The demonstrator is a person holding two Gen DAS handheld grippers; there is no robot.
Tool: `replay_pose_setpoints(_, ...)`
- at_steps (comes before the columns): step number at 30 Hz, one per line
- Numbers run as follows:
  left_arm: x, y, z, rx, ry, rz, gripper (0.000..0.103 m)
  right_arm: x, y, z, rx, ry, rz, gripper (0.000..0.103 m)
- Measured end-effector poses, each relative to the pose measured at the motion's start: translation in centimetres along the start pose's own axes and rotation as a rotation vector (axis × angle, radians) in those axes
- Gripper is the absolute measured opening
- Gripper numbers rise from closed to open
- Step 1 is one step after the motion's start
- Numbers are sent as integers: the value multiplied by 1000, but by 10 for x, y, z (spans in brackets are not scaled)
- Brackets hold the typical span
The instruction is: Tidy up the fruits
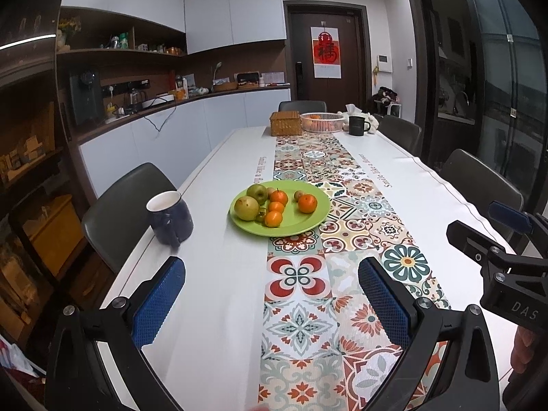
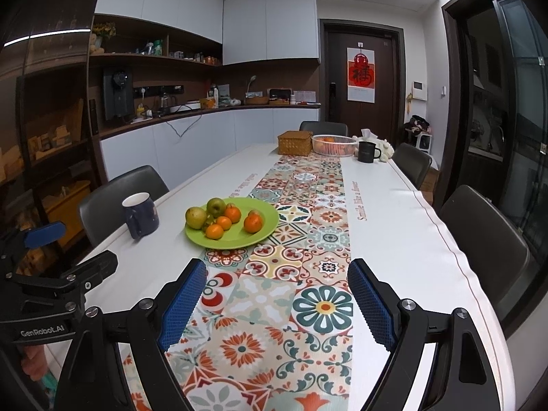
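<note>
On the long table [image 1: 212,274] with its tiled runner [image 1: 308,291], the green plate [image 1: 308,226] sat well ahead of me, holding oranges [image 1: 307,203], a pear [image 1: 246,208] and an apple [image 1: 257,193]. I kept left gripper [image 1: 272,299] and right gripper [image 2: 277,303] both wide, empty. I'd judged: approach one fruit low, avoid the blue mug [image 1: 170,217]. Kitchen cabinets behind.

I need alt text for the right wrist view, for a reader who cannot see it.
A green plate holding oranges and green fruits sits on a long table with a patterned runner, a dark blue mug beside it. The right tool is open and empty in the foreground.
</note>
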State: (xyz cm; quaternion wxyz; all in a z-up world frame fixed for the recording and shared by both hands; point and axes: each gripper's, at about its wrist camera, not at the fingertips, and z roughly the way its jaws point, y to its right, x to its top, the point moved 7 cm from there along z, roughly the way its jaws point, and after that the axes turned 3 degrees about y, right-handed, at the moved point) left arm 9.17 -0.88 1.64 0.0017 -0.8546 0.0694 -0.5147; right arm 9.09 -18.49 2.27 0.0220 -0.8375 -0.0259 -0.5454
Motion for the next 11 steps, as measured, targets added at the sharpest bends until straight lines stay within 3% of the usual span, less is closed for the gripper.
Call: replay_pose_setpoints(11, -1, -6, 0, 24, -9, -22, 103, -4, -2, 2, 1, -17, 2, 85)
